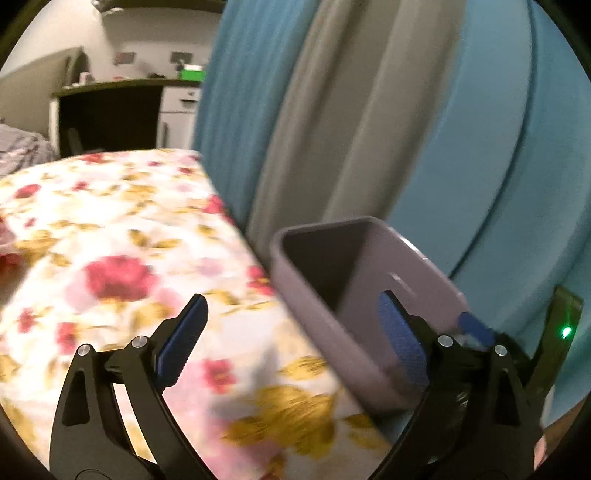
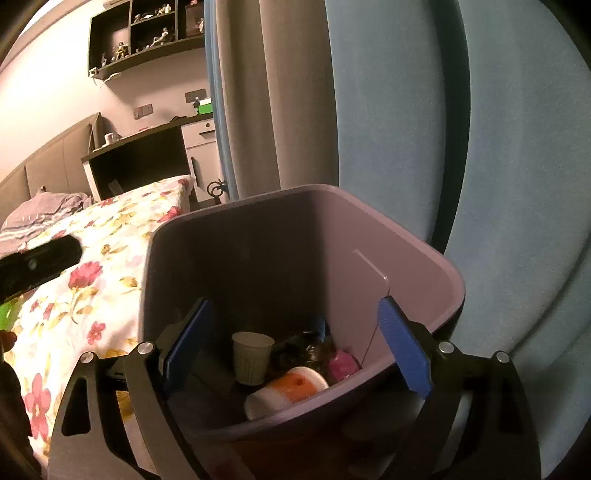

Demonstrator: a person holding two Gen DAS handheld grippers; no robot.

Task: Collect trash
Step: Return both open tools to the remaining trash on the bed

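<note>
A purple trash bin [image 2: 424, 273] stands beside the bed, against the blue curtain. Inside it lie a ribbed paper cup [image 2: 251, 354], a white and orange cup [image 2: 291, 387], a pink scrap [image 2: 343, 363] and a dark crumpled wrapper [image 2: 299, 349]. My right gripper [image 2: 295, 347] hangs open over the bin's mouth, with nothing between its blue pads [image 2: 404, 347]. My left gripper [image 1: 295, 339] is open above the flowered bedspread [image 1: 110, 240], and it holds nothing. The bin [image 1: 314, 306] is just right of it, behind its right finger. The left wrist view is blurred.
Blue and grey curtains [image 1: 369, 110] hang close behind the bin. A desk with a white cabinet [image 2: 201, 147] stands past the bed, with wall shelves [image 2: 147, 33] above. A black gripper part [image 2: 37, 266] juts in over the bedspread at the left.
</note>
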